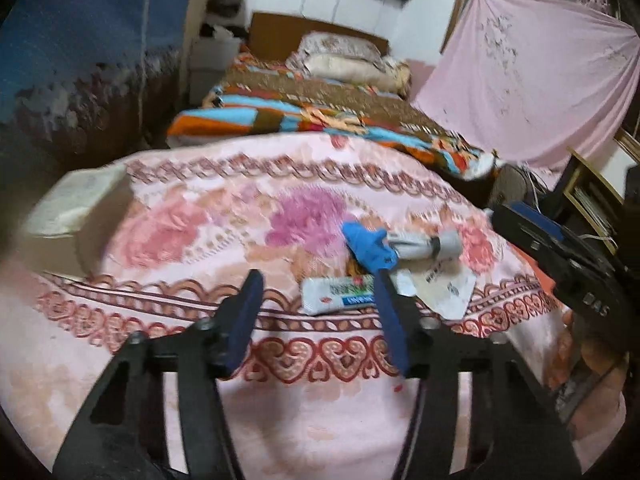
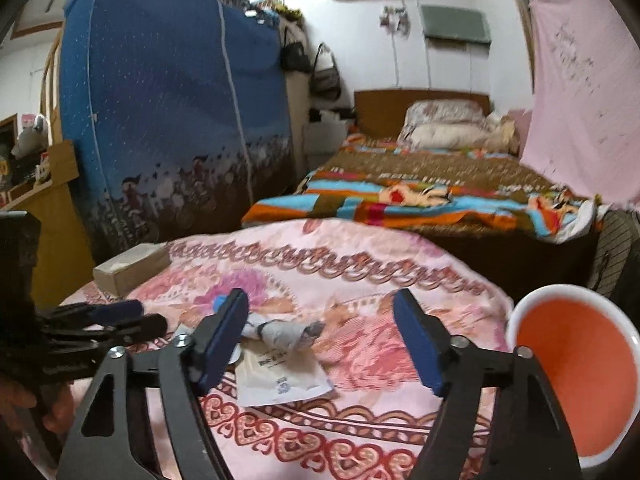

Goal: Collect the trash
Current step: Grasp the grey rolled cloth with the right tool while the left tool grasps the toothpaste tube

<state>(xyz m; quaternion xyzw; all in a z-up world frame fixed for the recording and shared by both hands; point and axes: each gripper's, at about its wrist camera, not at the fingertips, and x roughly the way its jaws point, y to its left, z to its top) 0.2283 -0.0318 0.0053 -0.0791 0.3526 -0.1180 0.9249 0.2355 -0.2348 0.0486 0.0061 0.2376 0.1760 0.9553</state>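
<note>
A: Starting at the left, the left gripper [image 1: 318, 312] hangs over the pink floral blanket [image 1: 200, 220], its blue pads parted with only cloth between them. Nothing gripped.

B: And its right-hand finger?

A: That fingertip [image 1: 386, 300] overlaps the end of a white wrapper with green and blue print [image 1: 340, 294] in the left wrist view; whether it touches, I cannot tell. Just beyond lie a crumpled blue scrap [image 1: 370, 246] and a rolled grey paper wad [image 1: 424, 244], touching each other, with a flat white paper packet [image 1: 448, 284] just beside them.

B: Now the right gripper?

A: The right gripper [image 2: 320, 336] stands wider, jaws apart and empty, pointing down at the same heap. In its own view the grey wad [image 2: 288, 330] sits between the fingers, nearer the left pad, and the white packet [image 2: 280, 380] lies flat below it. No pad presses on either.

B: Containers?

A: A cardboard box [image 2: 128, 268] sits at the far left edge of the blanket, well apart from the trash. At the far right is a white-rimmed bin with an orange inside [image 2: 576, 372], nothing visible in it.

B: Hands?

A: A hand [image 2: 24, 404] wraps the left gripper's handle at the lower left of the right wrist view.
</note>
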